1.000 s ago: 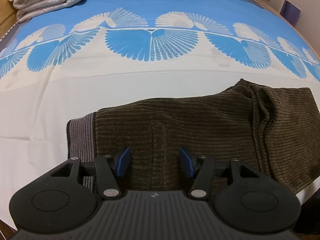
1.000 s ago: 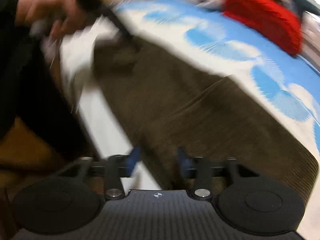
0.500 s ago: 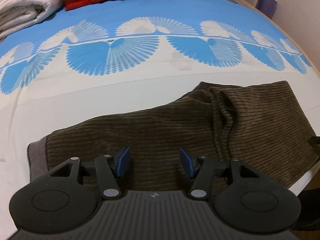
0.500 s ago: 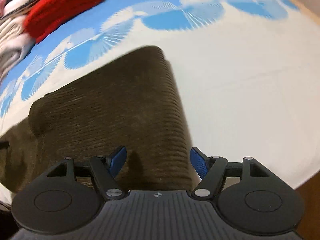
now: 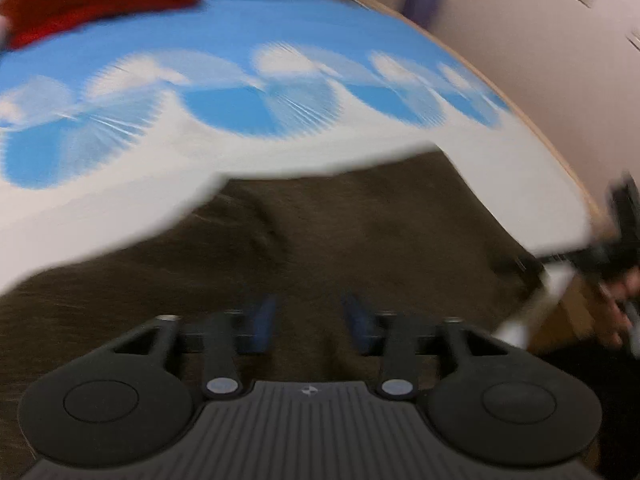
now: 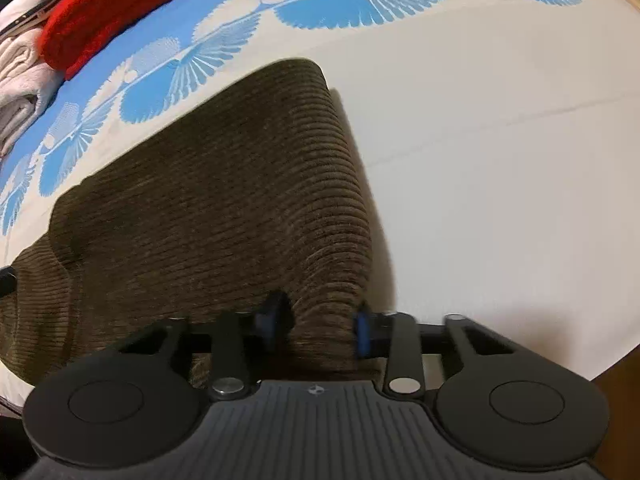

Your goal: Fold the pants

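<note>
Between right tongs point(image 6: 318, 330), pants point(image 6: 224, 200) bunch; left view blurs.

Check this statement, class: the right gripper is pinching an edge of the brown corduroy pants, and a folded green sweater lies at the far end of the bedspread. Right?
Not quite: the sweater is red, not green, as the right wrist view shows. The rest holds: the right gripper pinches the pants edge.
</note>
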Tool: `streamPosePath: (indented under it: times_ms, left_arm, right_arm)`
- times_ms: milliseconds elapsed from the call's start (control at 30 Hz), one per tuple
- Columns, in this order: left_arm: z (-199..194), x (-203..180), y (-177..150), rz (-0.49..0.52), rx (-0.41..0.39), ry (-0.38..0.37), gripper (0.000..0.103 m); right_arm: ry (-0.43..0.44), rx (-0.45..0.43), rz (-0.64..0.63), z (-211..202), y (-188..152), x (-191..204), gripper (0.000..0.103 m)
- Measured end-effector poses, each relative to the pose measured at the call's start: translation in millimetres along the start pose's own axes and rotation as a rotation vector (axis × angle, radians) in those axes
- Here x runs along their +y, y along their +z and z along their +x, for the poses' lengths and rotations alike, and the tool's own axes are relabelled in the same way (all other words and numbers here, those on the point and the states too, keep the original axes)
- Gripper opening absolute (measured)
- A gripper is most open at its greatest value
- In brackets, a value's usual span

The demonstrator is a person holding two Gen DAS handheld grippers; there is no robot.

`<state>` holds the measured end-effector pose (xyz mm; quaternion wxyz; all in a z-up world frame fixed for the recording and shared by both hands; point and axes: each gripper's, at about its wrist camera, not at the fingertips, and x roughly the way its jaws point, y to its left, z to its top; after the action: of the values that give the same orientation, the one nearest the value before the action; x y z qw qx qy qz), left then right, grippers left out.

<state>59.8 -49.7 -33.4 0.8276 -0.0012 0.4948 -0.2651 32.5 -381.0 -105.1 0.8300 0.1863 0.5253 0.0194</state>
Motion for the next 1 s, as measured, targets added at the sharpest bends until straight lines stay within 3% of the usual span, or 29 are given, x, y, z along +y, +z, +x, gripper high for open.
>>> streamPosePath:
  times_ms: [67,133,200,267,333,400,467,500,567,633,733,833,900,1000]
  left_arm:
    - [18.0,-13.6,-6.6,0.077,0.1,-0.034,0.025]
    - [44.5,-23.6,-19.9,0.144,0.252,0.0,0.025]
    - [53.5,-28.8,-24.2,0.18,0.28,0.037,0.027]
    - [45.9,-23.3,-16.2,0.129,0.236,0.017,0.033]
    - [30.0,-12.6,-4.8,0.041,0.135,0.014,0.043]
    - [11.6,-4.9,4.6,-0.043,0.014,-0.035,0.061]
    - [-8.5,4.0,12.3,-0.154,-0.118,-0.17,0.071]
    - [-16.1,7.5,14.3,-0.207,-0.173,-0.252,0.082]
    - [-22.0,9.7,17.2,-0.26,-0.222,-0.356,0.091]
    - [-15.6,4.3,19.4,-0.262,-0.2,-0.372,0.091]
    - [3.3,4.7,22.9,-0.262,-0.126,-0.276,0.087]
    - [21.4,5.4,26.5,-0.263,-0.055,-0.189,0.066]
    - [28.2,8.4,28.6,-0.266,-0.031,-0.163,0.044]
    - [30.4,8.8,33.0,-0.23,-0.03,-0.133,0.031]
  right_arm:
    - [0.014,-0.032,-0.044,-9.7,-0.1,7.4,0.025]
    - [0.028,-0.086,-0.14,-23.1,-2.5,21.4,0.022]
    - [0.086,-0.171,-0.289,-41.5,-7.5,45.0,0.022]
    - [0.173,-0.245,-0.426,-59.1,-16.8,69.1,0.022]
    - [0.236,-0.288,-0.54,-69.4,-27.7,88.6,0.022]
    - [0.278,-0.304,-0.661,-73.1,-40.7,110.3,0.022]
    - [0.302,-0.302,-0.77,-70.4,-53.1,131.6,0.022]
    - [0.307,-0.3,-0.814,-67.9,-58.2,141.2,0.022]
    - [0.323,-0.284,-0.879,-61.9,-66.4,158.9,0.021]
    - [0.335,-0.268,-0.925,-56.5,-72.3,170.2,0.021]
    - [0.33,-0.255,-1.0,-51.2,-82.1,186.7,0.021]
    - [0.32,-0.246,-1.041,-47.7,-84.9,194.5,0.021]
    - [0.315,-0.238,-1.047,-46.7,-83.7,194.7,0.021]
    - [0.309,-0.229,-1.019,-47.5,-80.0,190.0,0.023]
